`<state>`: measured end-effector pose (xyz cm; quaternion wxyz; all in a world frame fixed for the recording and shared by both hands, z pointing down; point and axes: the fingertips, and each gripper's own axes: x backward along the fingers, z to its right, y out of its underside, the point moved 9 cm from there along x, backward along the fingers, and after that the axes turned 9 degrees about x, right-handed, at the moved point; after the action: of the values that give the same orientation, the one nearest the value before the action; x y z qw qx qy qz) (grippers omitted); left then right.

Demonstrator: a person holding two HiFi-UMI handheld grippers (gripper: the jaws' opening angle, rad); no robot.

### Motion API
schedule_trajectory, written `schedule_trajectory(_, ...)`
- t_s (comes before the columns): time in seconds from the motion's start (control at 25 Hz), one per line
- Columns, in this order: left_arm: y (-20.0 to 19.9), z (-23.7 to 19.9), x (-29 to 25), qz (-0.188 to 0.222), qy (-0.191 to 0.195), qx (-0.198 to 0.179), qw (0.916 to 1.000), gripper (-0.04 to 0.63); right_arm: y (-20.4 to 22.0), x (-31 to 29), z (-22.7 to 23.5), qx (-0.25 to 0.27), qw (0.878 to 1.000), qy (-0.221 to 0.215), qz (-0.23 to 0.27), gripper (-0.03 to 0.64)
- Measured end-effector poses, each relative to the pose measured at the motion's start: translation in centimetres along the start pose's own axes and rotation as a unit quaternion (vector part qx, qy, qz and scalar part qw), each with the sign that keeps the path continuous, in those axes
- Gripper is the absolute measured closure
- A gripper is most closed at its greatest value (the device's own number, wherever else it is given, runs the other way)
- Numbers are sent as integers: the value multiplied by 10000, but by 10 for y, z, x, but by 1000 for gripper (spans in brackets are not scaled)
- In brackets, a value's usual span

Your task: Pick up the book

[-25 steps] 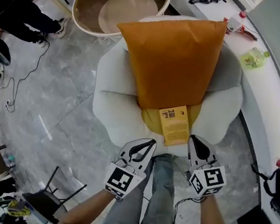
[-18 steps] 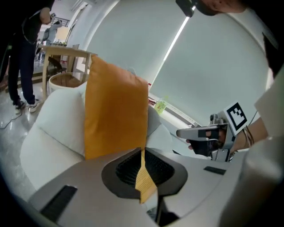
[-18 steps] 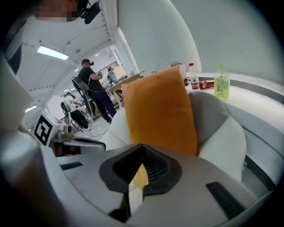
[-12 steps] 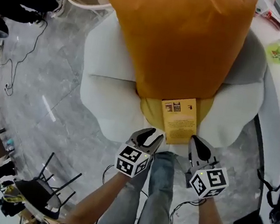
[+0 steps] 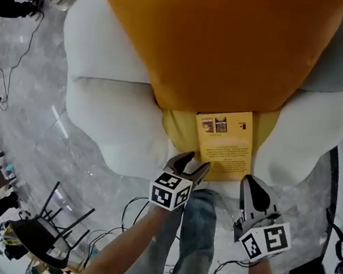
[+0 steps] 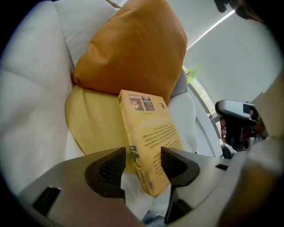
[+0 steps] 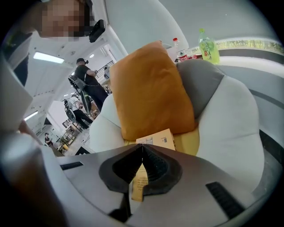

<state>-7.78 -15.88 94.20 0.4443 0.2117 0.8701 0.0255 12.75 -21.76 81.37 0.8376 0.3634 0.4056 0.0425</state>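
A yellow book (image 5: 224, 144) lies flat on the yellow seat centre (image 5: 176, 127) of a white petal-shaped chair, its far end against a big orange cushion (image 5: 217, 38). My left gripper (image 5: 192, 163) is at the book's near left corner. Its jaws have just been opening and stand open. In the left gripper view the book (image 6: 151, 128) reaches with its near spine end between the jaws of the left gripper (image 6: 143, 153), and the pads do not press on it. My right gripper (image 5: 251, 180) hangs shut and empty just off the near right corner. The right gripper view shows the book (image 7: 157, 139) beyond the closed right gripper (image 7: 142, 145).
White petals (image 5: 106, 105) and a grey one (image 5: 334, 61) ring the seat. The person's jeans leg (image 5: 193, 231) is below the book. A black chair (image 5: 43, 235) and cables lie on the grey floor at left. A green bottle (image 7: 208, 46) stands on a curved ledge behind.
Both grippers and the head view have come down toward the chair. The left gripper went from shut to open and moved up to the book's near left corner. The right stayed shut.
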Motion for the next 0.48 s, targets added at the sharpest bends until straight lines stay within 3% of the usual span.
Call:
schedule_trajectory(0.36, 1, -12, -32, -42, 166, 103, 9998, 316, 22, -7, 14, -100, 9999, 25, -47, 603)
schedule_trajectory(0.48, -1, -8, -33, -178, 28, 55, 9998, 316, 16, -5, 14, -107, 9999, 53, -1, 603)
